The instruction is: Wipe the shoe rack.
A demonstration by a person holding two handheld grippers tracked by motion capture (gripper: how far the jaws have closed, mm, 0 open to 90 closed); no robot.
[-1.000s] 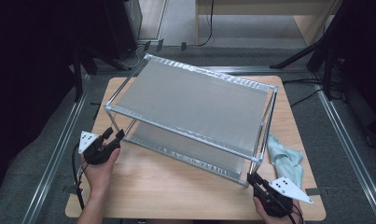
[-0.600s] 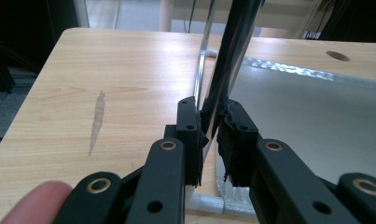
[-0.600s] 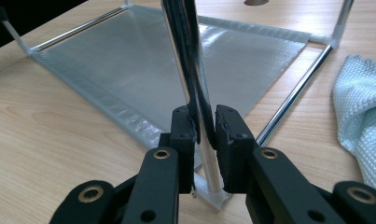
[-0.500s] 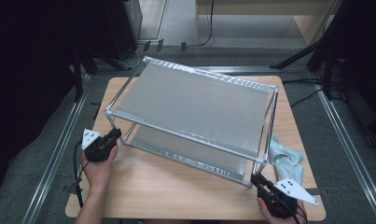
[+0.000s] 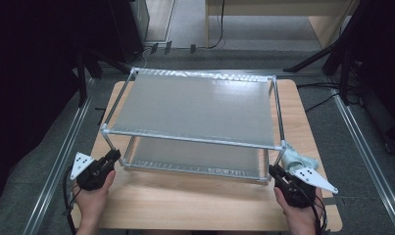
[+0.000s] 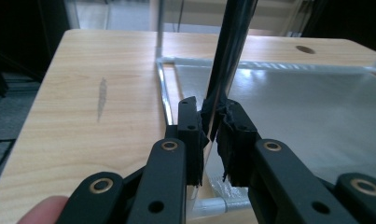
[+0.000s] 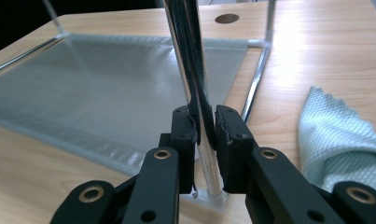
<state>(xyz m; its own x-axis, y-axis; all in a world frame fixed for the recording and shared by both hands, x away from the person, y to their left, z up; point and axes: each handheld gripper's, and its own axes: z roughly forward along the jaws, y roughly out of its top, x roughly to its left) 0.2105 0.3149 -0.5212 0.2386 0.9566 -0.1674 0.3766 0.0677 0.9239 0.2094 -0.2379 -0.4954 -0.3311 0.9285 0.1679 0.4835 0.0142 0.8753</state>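
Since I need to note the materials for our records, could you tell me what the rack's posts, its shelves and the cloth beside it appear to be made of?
Posts: probably polished metal tube, going by the mirror-like reflections. Shelves: a matte grey sheet, perhaps fabric or plastic stretched between rails; hard to tell which. Cloth: pale green textile, likely microfibre, with a fine waffle-like weave and soft folds.

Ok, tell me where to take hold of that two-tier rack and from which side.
Grip the rack by its two near corner posts, low down, from the person's side. The thin upright left post and right post fit between narrow jaws, as left gripper and right gripper show.
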